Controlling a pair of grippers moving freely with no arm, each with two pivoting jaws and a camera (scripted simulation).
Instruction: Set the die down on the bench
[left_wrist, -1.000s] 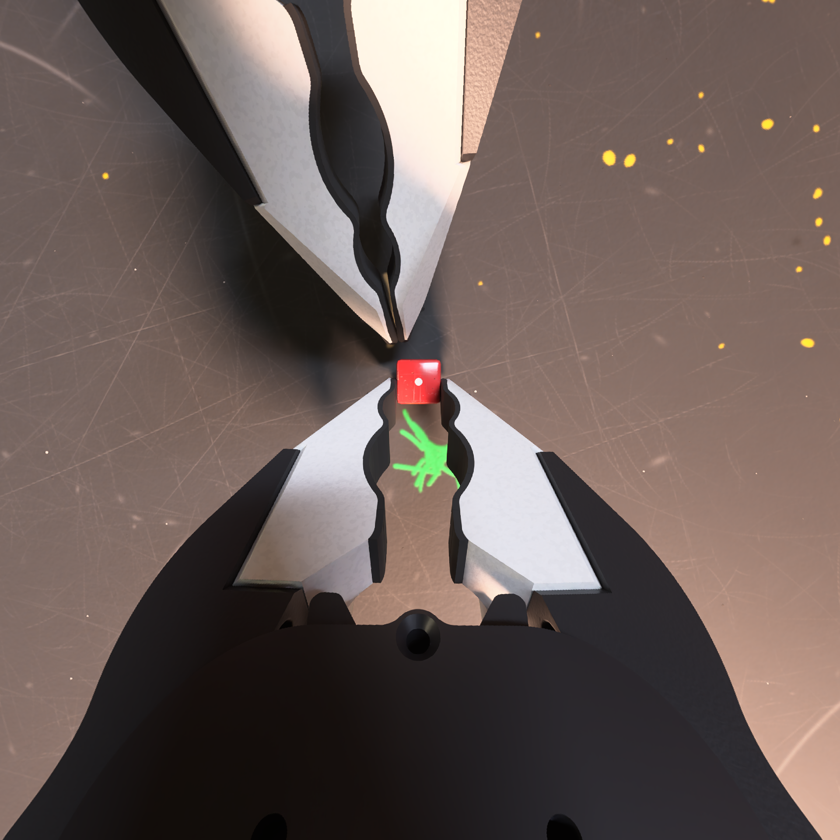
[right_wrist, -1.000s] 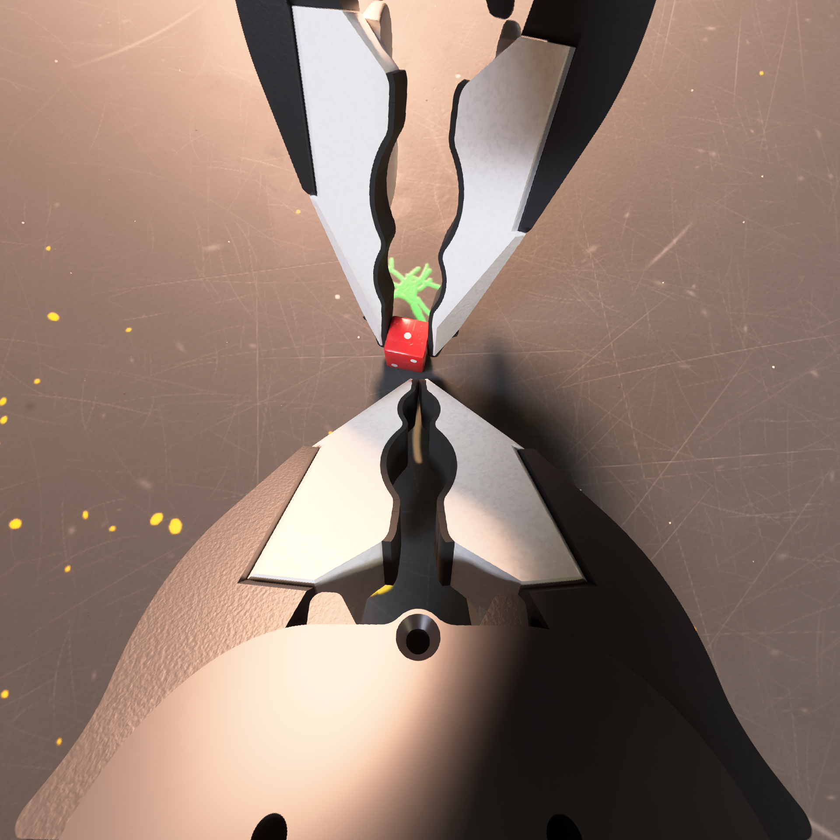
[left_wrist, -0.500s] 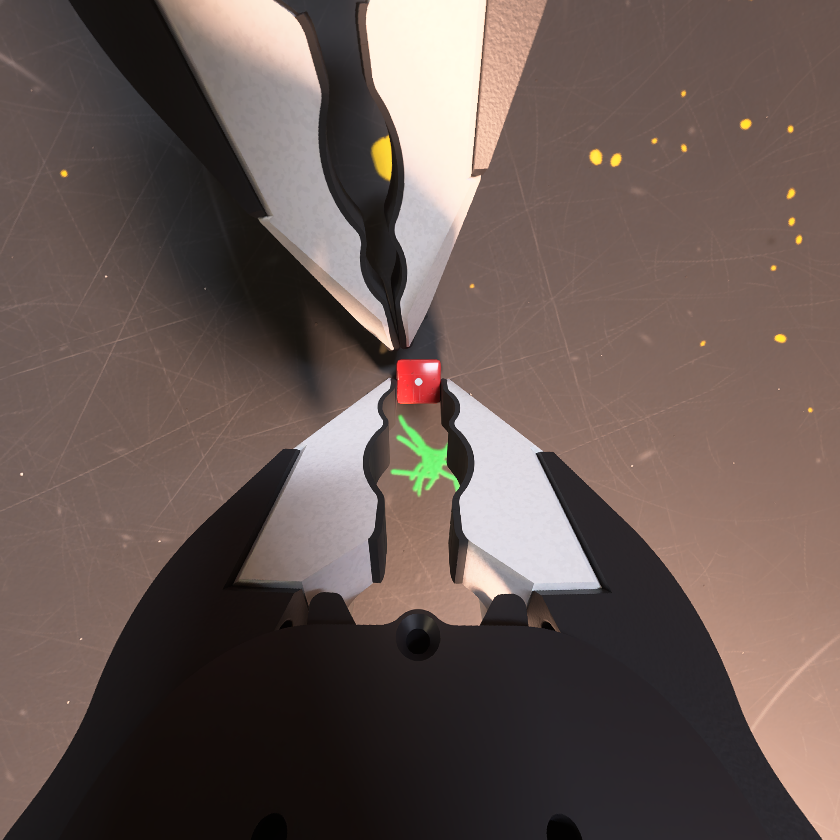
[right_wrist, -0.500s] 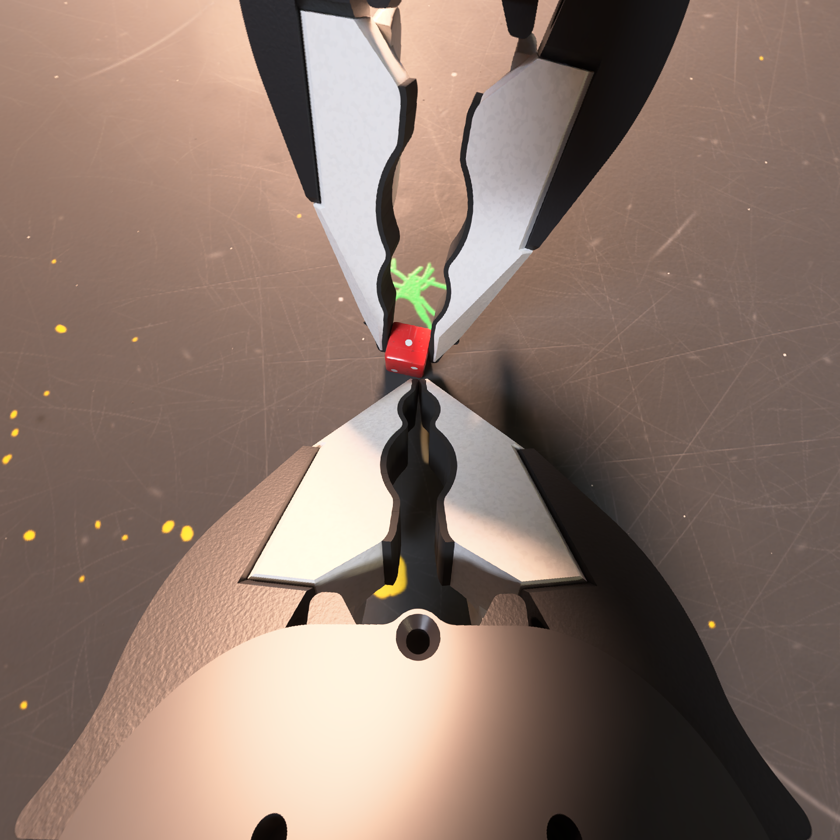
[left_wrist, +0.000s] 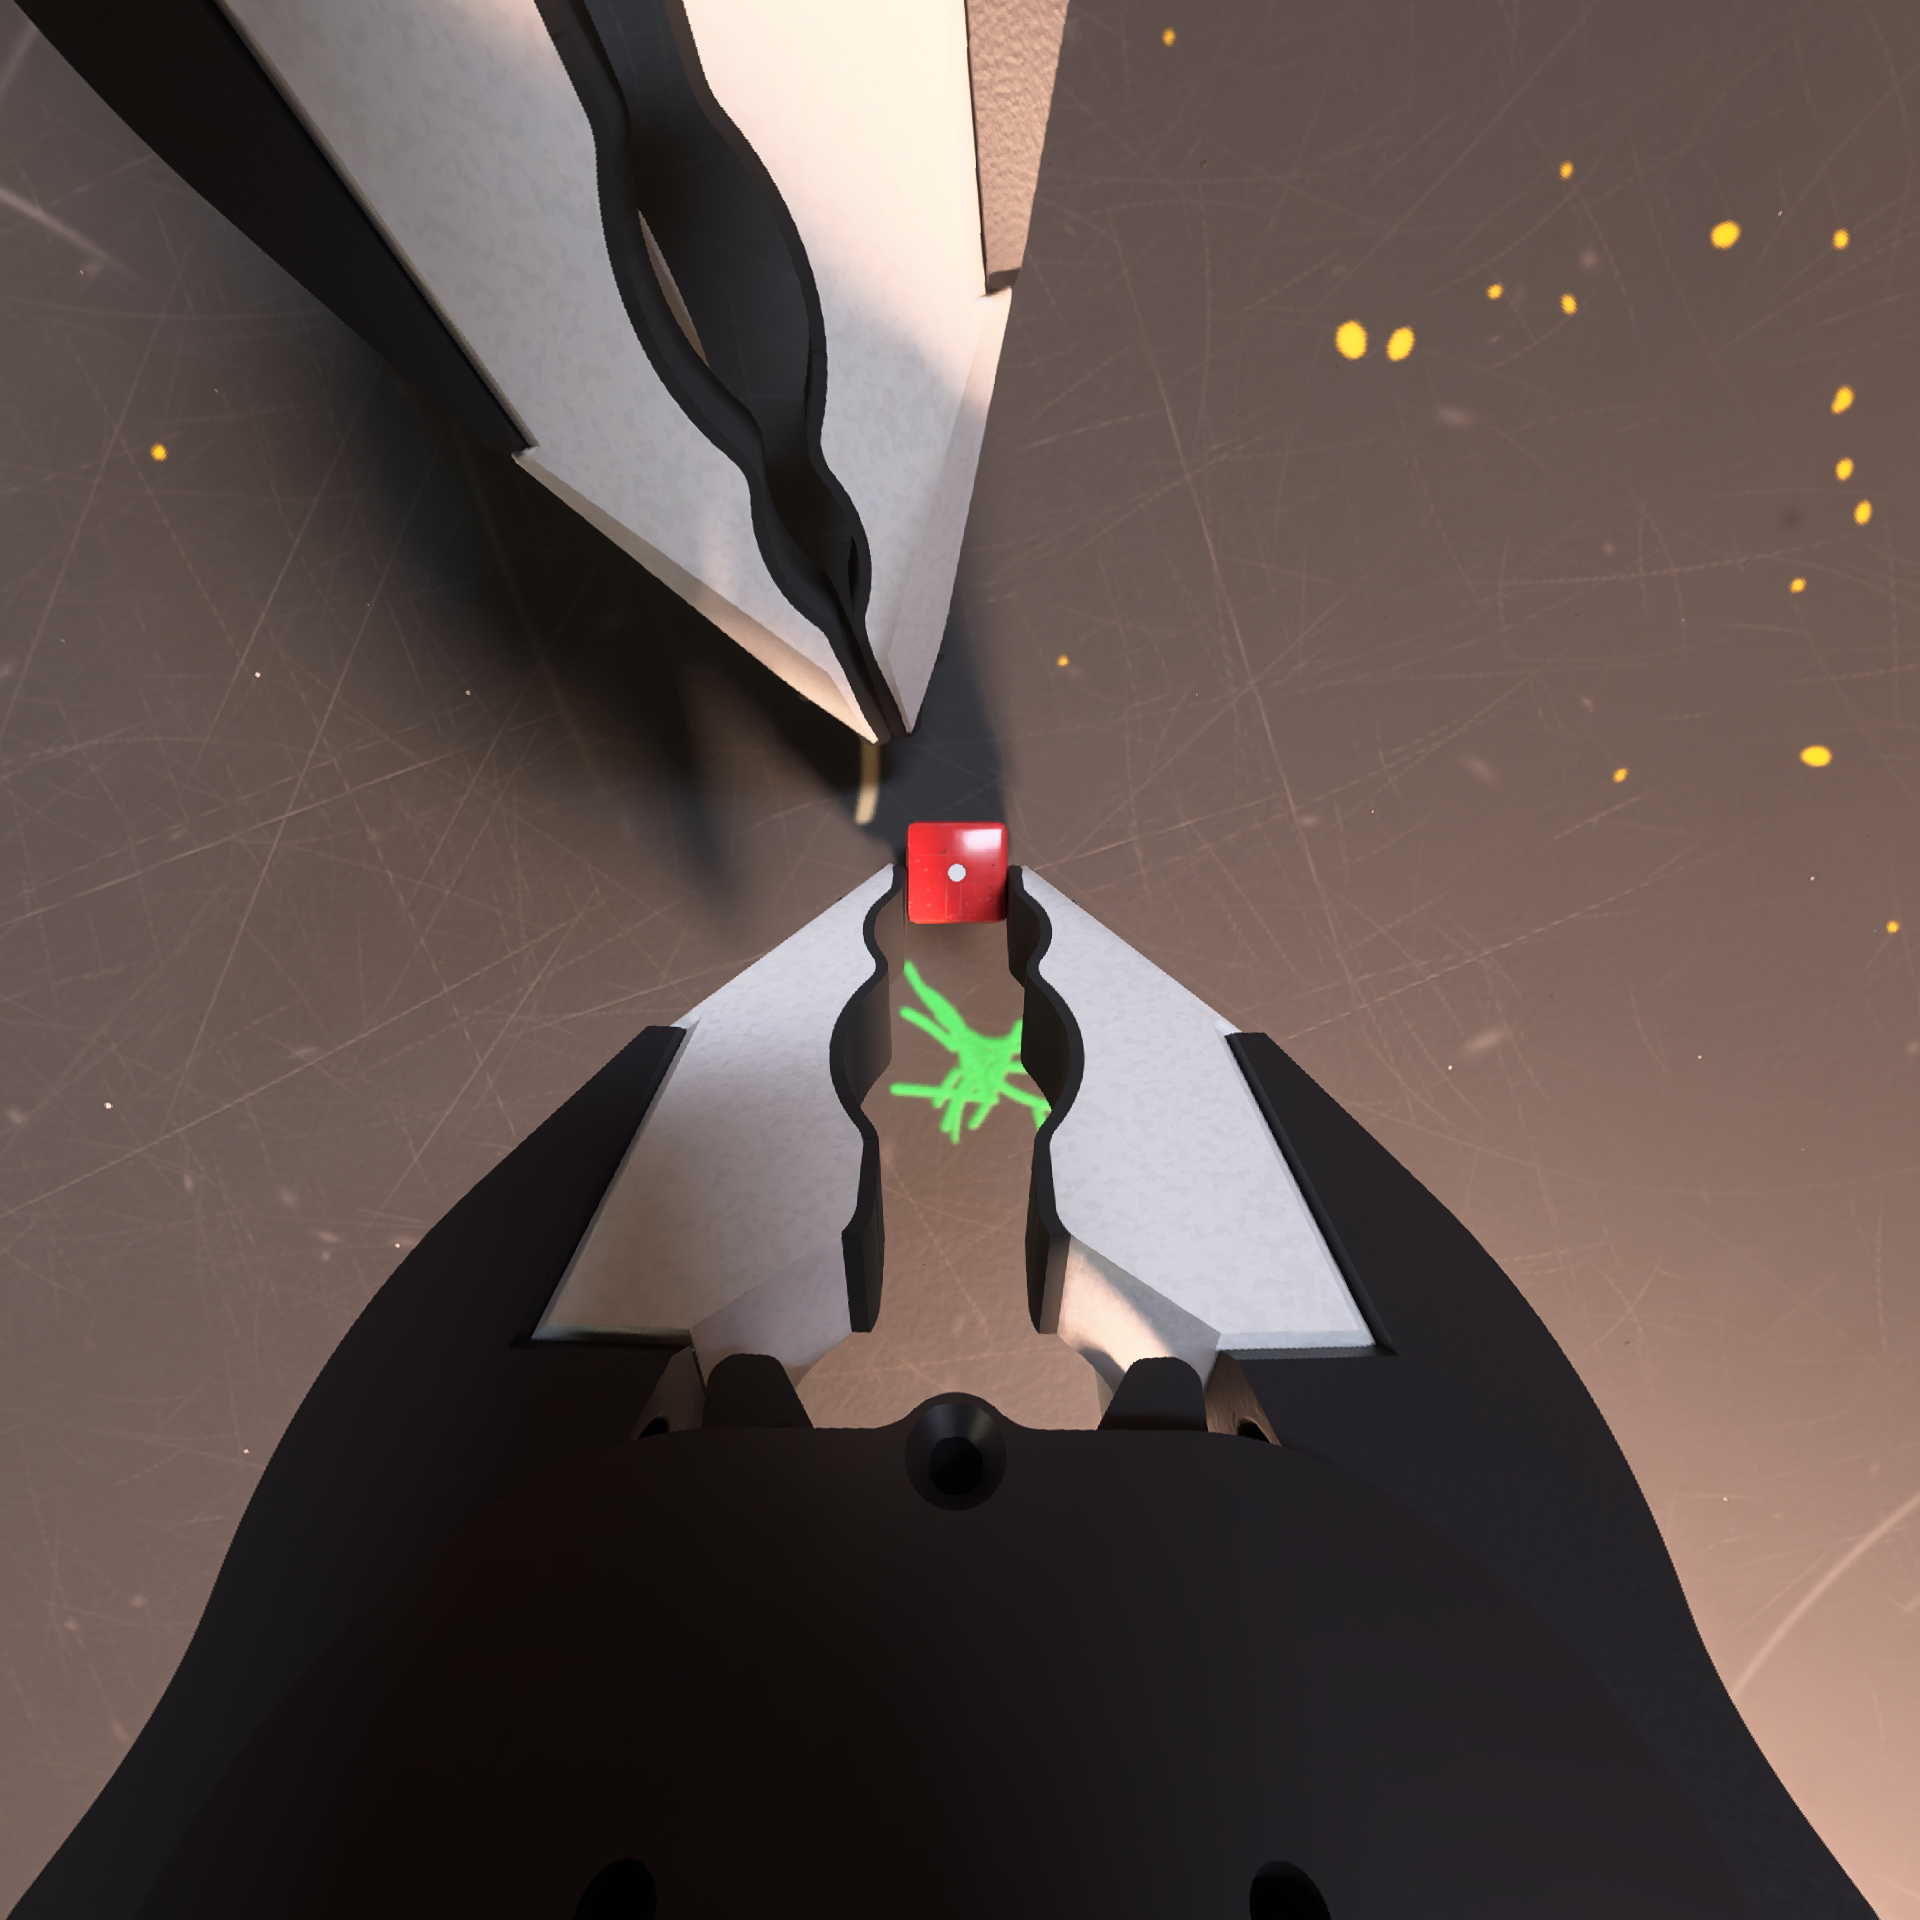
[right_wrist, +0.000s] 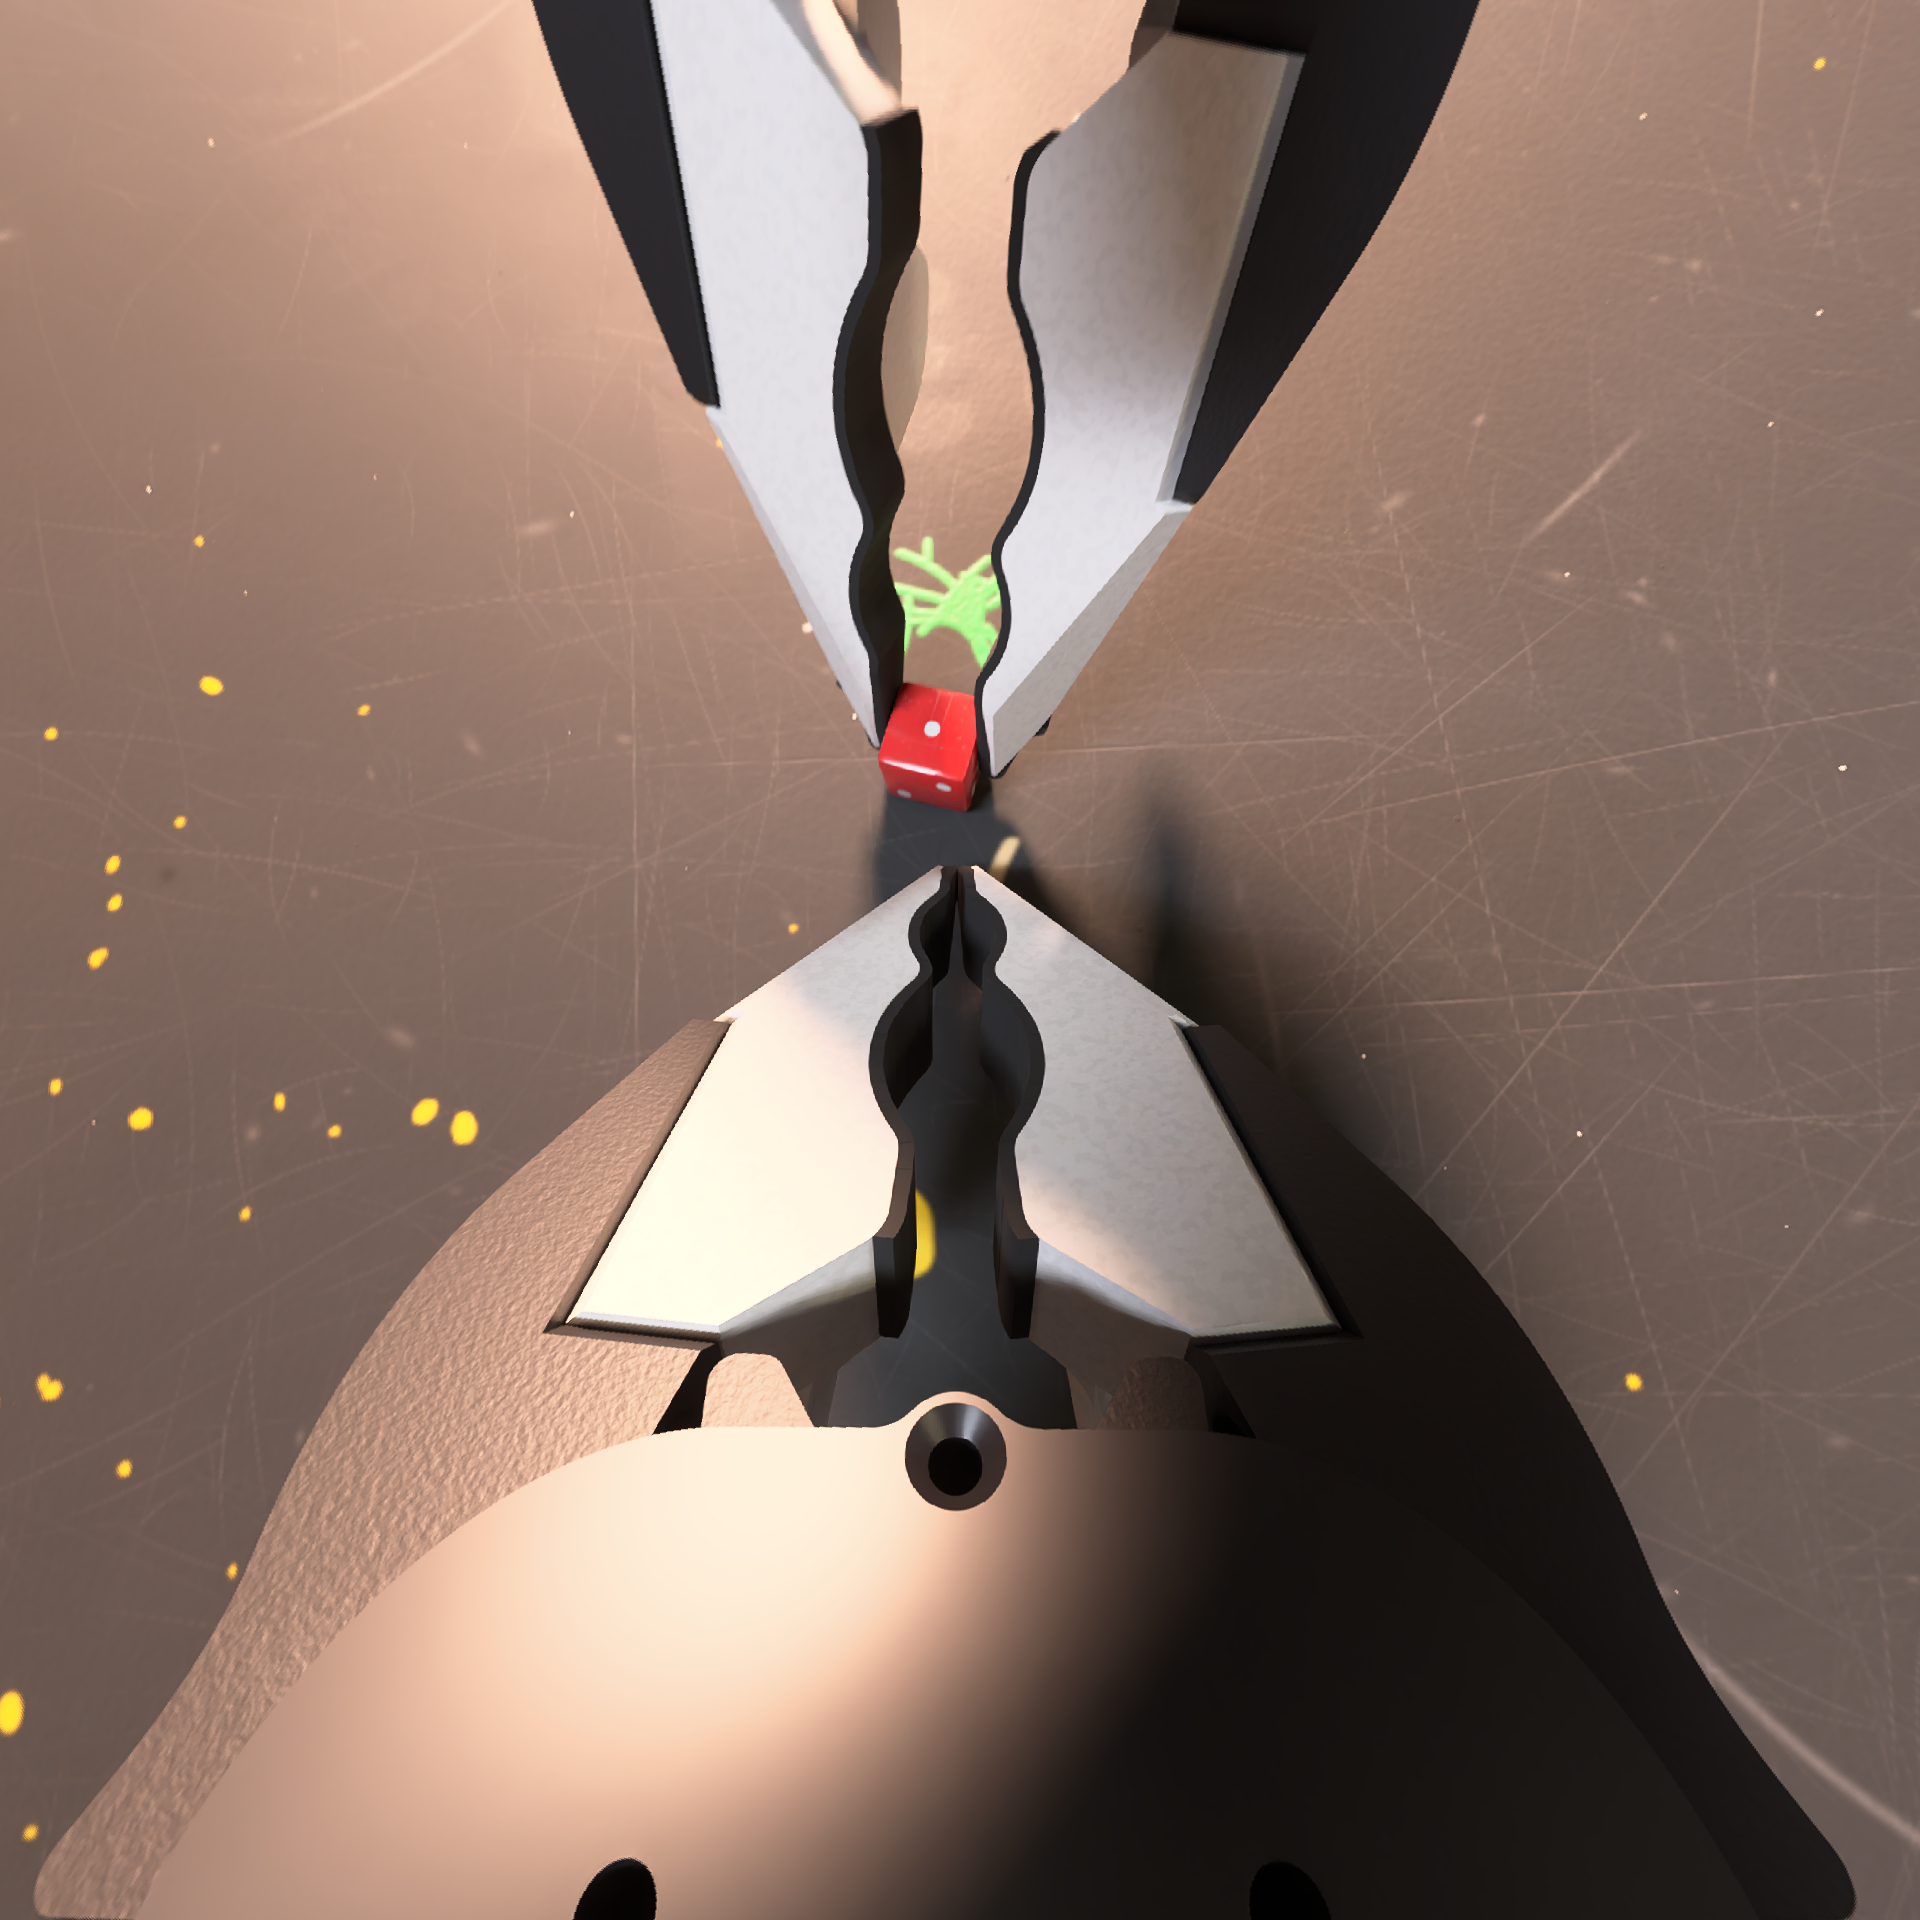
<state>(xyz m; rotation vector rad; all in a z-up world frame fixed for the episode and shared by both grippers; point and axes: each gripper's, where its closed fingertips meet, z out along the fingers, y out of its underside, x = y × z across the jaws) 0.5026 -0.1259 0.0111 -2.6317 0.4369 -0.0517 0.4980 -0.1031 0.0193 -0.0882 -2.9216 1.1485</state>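
A small red die with white pips sits between the fingertips of my left gripper, which is black and shut on it. The die is low over the scratched brown bench; I cannot tell whether it touches. My right gripper is copper-coloured, shut and empty, its tips pointing at the die with a small gap between. From the right wrist view the die shows in the left gripper ahead. The right gripper shows opposite in the left wrist view.
A green scribble mark lies on the bench under the left gripper's fingers, also visible from the right wrist view. Several yellow paint specks dot one side of the bench. A dark shadow lies between the two grippers.
The right gripper has drawn back a little from the die, so the gap between its shut tips and the die has grown. The left gripper still holds the die.
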